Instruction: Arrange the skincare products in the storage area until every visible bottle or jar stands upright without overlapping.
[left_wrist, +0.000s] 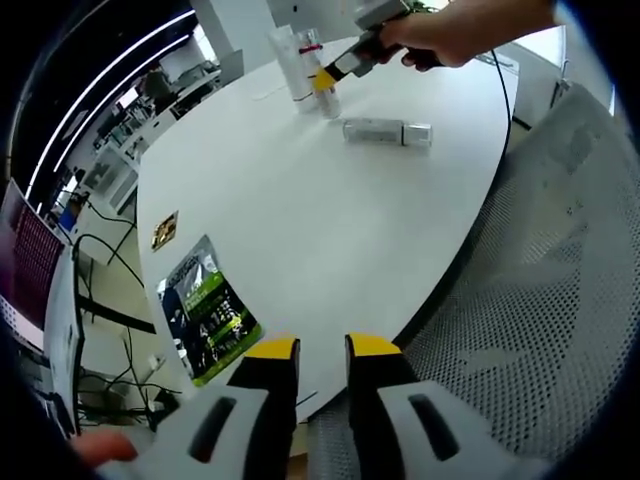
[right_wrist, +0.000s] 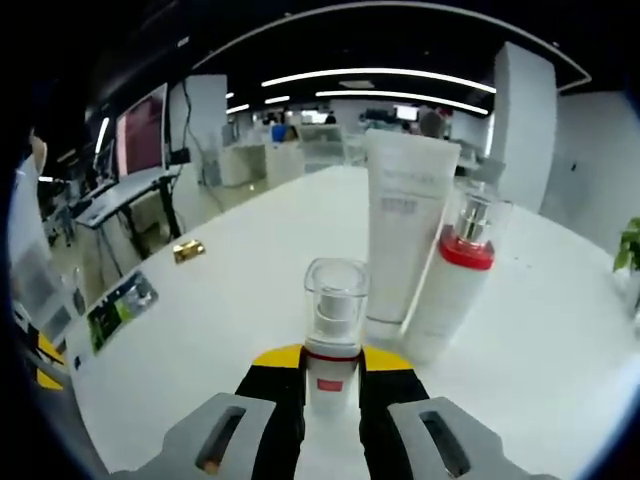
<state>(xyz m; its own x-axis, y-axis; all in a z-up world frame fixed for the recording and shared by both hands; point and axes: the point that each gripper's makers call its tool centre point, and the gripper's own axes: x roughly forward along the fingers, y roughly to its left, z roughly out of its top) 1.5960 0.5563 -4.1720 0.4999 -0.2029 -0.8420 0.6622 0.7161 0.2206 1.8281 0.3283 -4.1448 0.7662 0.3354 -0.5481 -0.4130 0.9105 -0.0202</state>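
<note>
Right gripper view shows my right gripper (right_wrist: 331, 372) clamped on a small pump bottle (right_wrist: 333, 335) with a clear cap and a red band; the yellow-tipped jaws press its lower body from both sides and it stands upright. I judge it light, hard and slick, so the hold belongs low on the body, not on the cap, which may pull off. Just behind this bottle stands a tall white tube (right_wrist: 405, 235), and leaning close against the tube's right side is a white bottle with a red collar (right_wrist: 452, 290).

Seen from the left gripper view, one capped bottle (left_wrist: 386, 131) lies on its side on the white table (left_wrist: 330, 240), near the standing group; it will likely roll. My left gripper (left_wrist: 322, 348) hangs unclenched, holding nothing, over the table's near edge, well apart from that bottle, beside a green printed card (left_wrist: 205, 310).
</note>
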